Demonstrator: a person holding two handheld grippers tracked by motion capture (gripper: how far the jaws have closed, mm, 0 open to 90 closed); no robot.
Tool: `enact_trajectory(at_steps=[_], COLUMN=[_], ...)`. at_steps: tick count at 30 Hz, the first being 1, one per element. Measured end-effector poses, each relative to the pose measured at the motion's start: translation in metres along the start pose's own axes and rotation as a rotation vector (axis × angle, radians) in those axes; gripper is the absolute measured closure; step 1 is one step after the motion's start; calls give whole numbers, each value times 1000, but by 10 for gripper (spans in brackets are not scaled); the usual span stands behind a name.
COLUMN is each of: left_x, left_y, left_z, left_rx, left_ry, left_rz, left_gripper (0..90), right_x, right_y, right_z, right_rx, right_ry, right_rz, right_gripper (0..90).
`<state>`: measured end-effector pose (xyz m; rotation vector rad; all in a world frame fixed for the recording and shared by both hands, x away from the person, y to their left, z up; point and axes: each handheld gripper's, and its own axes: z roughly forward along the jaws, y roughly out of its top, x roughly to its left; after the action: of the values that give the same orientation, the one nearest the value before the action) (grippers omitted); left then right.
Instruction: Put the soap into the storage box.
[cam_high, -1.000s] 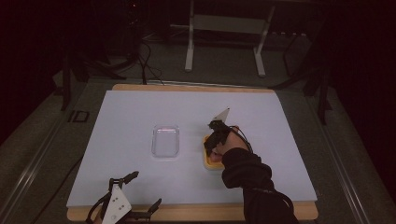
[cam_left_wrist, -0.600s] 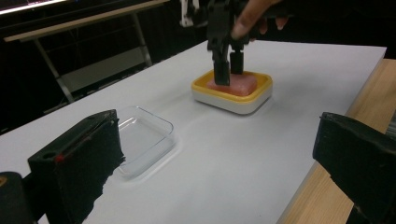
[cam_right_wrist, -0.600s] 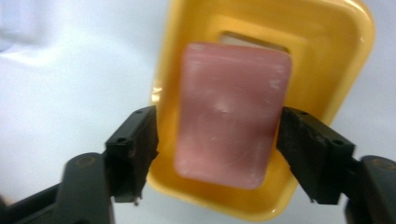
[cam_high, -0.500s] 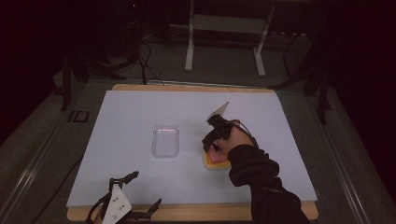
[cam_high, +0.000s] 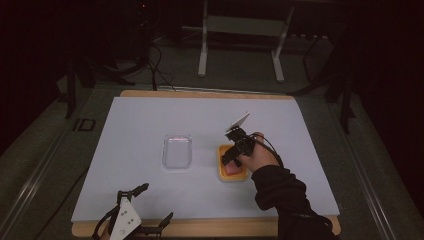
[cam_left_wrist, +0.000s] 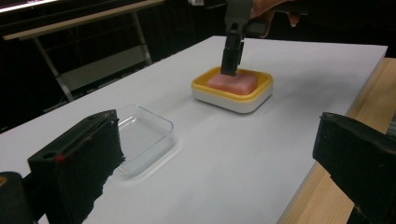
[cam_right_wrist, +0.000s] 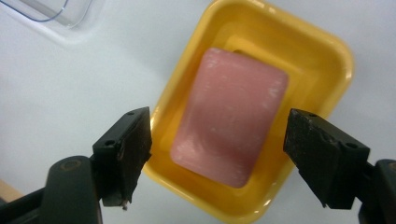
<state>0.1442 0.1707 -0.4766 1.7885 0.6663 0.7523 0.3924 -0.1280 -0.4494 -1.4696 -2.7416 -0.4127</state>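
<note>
Pink soap bar (cam_right_wrist: 231, 116): lying flat in yellow soap dish (cam_high: 233, 169), right of centre on the bench (cam_high: 140, 125). Far left, at the near edge: left gripper (cam_high: 145, 207), idle, jaws spread wide, nothing between them. Next along: clear plastic tray (cam_high: 177, 151), empty, well apart from the dish. Then right gripper (cam_right_wrist: 217, 158), poised above the bar, jaws just opened and released, pads clear of both long sides. Judged step: lift-away after setting the bar down. Best done by rising straight up, keeping jaws parted, avoiding the dish rim, no sideways drag that could nudge dish or bar.
</note>
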Motion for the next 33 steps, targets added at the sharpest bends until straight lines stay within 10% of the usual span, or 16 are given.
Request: enact_trajectory(at_steps=[17, 33], left_x=[1, 0], left_y=[-1, -1], left_z=[2, 2], left_rx=[11, 10], left_ry=[2, 3], left_rz=[-2, -1], left_gripper=[19, 19], right_x=[-44, -70], right_y=[-55, -99], right_z=[-20, -17], right_rx=[-265, -346], right_ry=[44, -24], right_rz=[-93, -172], right_gripper=[134, 132])
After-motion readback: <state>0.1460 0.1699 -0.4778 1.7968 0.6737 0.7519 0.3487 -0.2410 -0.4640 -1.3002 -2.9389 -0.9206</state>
